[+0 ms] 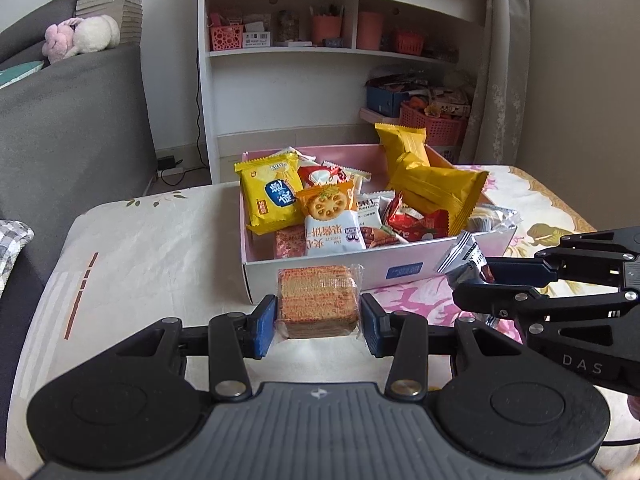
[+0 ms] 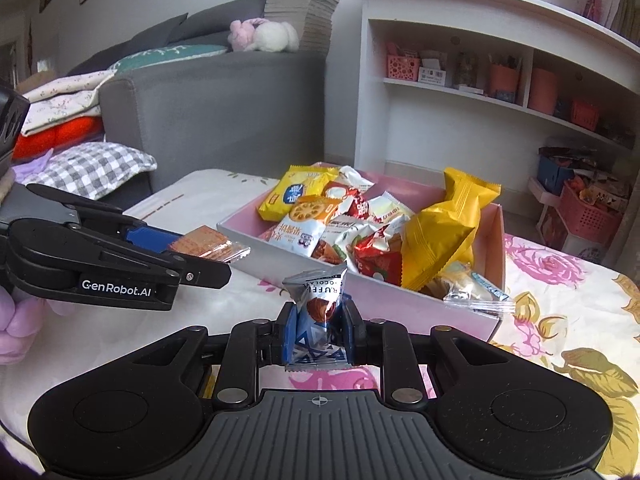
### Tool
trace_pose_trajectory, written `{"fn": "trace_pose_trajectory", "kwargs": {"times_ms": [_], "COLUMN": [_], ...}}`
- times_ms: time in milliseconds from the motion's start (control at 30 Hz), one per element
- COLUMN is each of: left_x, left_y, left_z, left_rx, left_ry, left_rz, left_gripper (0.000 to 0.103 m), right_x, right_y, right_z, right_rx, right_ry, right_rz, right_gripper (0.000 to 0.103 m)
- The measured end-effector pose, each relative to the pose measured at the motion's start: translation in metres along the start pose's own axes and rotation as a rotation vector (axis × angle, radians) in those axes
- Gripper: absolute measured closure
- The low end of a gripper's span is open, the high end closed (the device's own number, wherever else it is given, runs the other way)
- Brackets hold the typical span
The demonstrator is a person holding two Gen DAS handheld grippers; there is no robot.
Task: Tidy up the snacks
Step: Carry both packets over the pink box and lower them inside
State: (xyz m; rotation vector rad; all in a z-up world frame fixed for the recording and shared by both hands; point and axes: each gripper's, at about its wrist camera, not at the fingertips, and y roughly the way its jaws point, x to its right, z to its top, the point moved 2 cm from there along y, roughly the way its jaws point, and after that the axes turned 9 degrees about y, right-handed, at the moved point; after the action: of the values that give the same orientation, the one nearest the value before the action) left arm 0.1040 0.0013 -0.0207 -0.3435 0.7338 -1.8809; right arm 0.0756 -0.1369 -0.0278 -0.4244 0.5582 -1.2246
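Fingers of left gripper point(image 1: 318, 322) clamp wafer pack point(image 1: 317, 306); right gripper point(image 2: 319, 334) pinches truffle packet point(image 2: 317, 312).

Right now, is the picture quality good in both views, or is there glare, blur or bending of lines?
Left wrist view: sharp, but fisheye bends the white shelf and darkens the corners; pale glare lies on the tablecloth. Right wrist view: same bending; the truffle wrapper in the right gripper shines, yet its print is readable.

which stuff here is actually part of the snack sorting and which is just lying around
Part of the job: cracker pack in left gripper; silver truffle packet in right gripper; pink snack box.
Just lying about: plush toy; checked cushion; bookshelf.
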Motion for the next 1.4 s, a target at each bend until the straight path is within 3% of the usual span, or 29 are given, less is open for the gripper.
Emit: {"fn": "trace_pose_trajectory", "kwargs": {"times_ms": [400, 700, 1167, 1400], "left_x": [-0.009, -0.007, 0.004, 0.02], "left_y": [0.003, 0.017, 0.052, 0.082], "left_z": [0.026, 0.042, 0.079, 0.089], "left_rx": [0.062, 0.098, 0.087, 0.042], "left_ry": [-0.089, -0.226, -0.127, -0.023], "left_rz": [0.03, 0.038, 0.014, -0.013], "left_gripper": [0.062, 0.062, 0.062, 0.062], "right_x": [0.03, 0.055, 0.105, 0.137], "right_y": [-0.011, 0.002, 0.041, 0.072], "right_z": [0.041, 0.067, 0.102, 0.097], "right_rx": [0.111, 0.135, 0.119, 0.082], "right_ry": [0.153, 0.315, 0.505, 0.609], "right_rz": [-0.037, -0.017, 0.046, 0.128], "right_gripper": [0.081, 0.081, 0.081, 0.081]}}
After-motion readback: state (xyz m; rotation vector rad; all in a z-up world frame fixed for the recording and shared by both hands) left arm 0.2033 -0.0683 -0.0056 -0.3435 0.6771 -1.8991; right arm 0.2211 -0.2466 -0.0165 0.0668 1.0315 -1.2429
